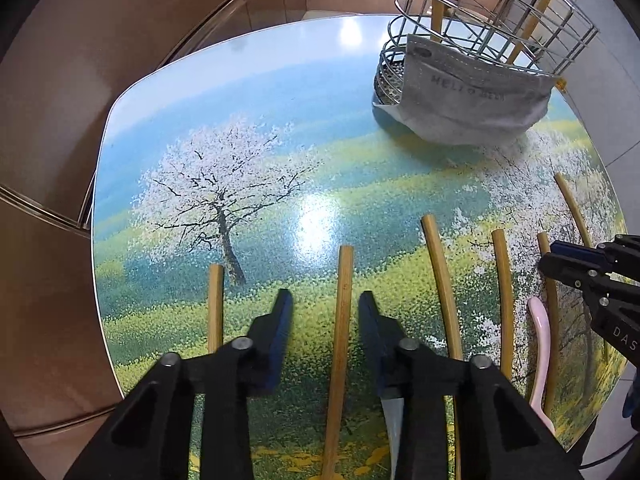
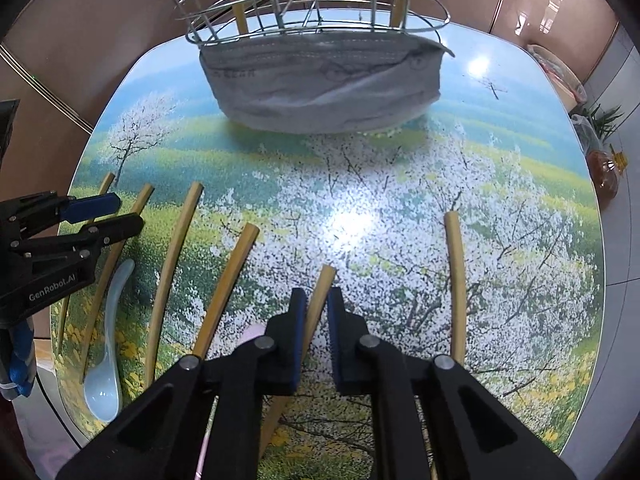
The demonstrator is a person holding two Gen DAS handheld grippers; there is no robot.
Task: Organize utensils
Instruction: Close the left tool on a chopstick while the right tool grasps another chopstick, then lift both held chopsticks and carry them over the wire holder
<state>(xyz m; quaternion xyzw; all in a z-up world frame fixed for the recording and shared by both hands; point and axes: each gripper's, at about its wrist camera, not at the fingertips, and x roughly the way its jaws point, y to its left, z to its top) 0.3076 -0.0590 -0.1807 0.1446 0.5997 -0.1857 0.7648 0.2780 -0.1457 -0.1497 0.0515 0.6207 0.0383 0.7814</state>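
Right tongs [image 2: 317, 308] sit nearly closed around a chopstick [image 2: 320, 300] lying on the table [image 2: 520, 152]. Left tongs [image 1: 325, 308] hang wide open over another chopstick [image 1: 343, 300]. More chopsticks lie alongside; two stand in the wire basket [image 2: 304, 4], a face mask [image 2: 320, 84] hung on it.

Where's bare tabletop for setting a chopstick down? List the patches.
Bare: the band between the wire holder with its grey mask and the chopstick tips, and the painted tree at left. Crowded: the near edge, with chopsticks, pale spoon and both grippers.
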